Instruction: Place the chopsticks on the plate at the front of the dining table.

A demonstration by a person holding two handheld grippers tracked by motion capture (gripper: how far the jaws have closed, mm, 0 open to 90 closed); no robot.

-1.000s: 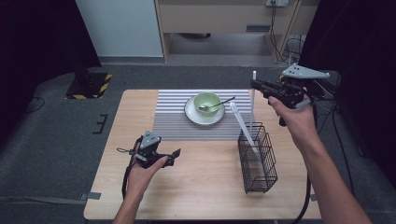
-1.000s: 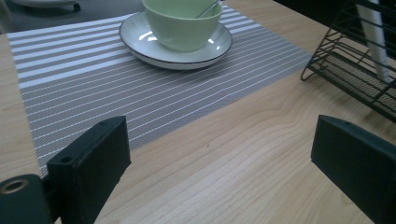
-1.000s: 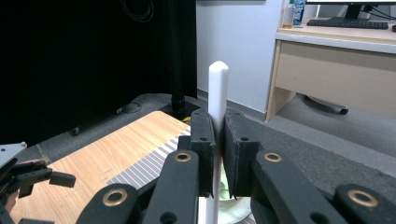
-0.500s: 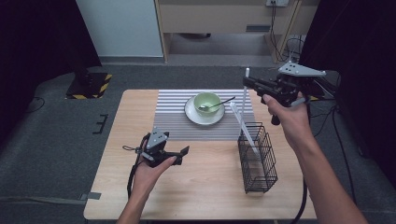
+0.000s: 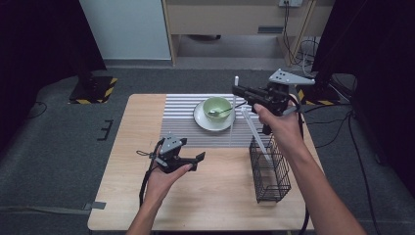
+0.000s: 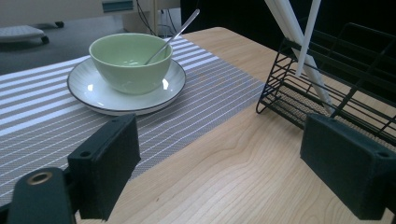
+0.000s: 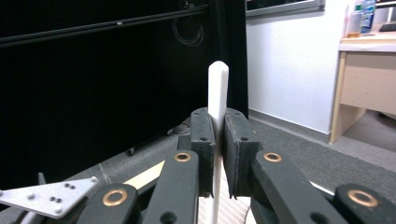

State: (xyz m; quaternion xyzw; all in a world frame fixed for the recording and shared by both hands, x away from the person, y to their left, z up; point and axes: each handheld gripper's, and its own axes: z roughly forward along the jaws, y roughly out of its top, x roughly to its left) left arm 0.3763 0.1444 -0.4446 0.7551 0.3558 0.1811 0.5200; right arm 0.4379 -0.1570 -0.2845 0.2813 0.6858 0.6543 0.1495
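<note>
Since the earlier frames the right gripper (image 5: 238, 92) had carried its white chopstick (image 5: 234, 115) leftward, off the rack side and toward the bowl, while the left gripper (image 5: 194, 160) had slid a little toward the table's middle with its jaws just closing slightly, nothing between them.

Largest first: the table (image 5: 122, 191) bore a striped mat (image 5: 178, 115) at the back, and a black wire rack (image 5: 269, 171) stood at the right. On the mat sat a plate (image 5: 200, 117) with a green bowl (image 5: 217, 105) and a spoon (image 5: 222, 111) in it. A second chopstick (image 5: 254, 134) leaned in the rack.

The right gripper was clenched on the chopstick, pads pinching it near its top end (image 7: 217, 93). Its long axis ran upright, hanging down from the jaws above the mat's right edge, just right of the bowl and left of the rack. The left gripper stood wide and empty, low over bare wood, well apart from the stick; the right hand was plainly the one placed to set it down.
</note>
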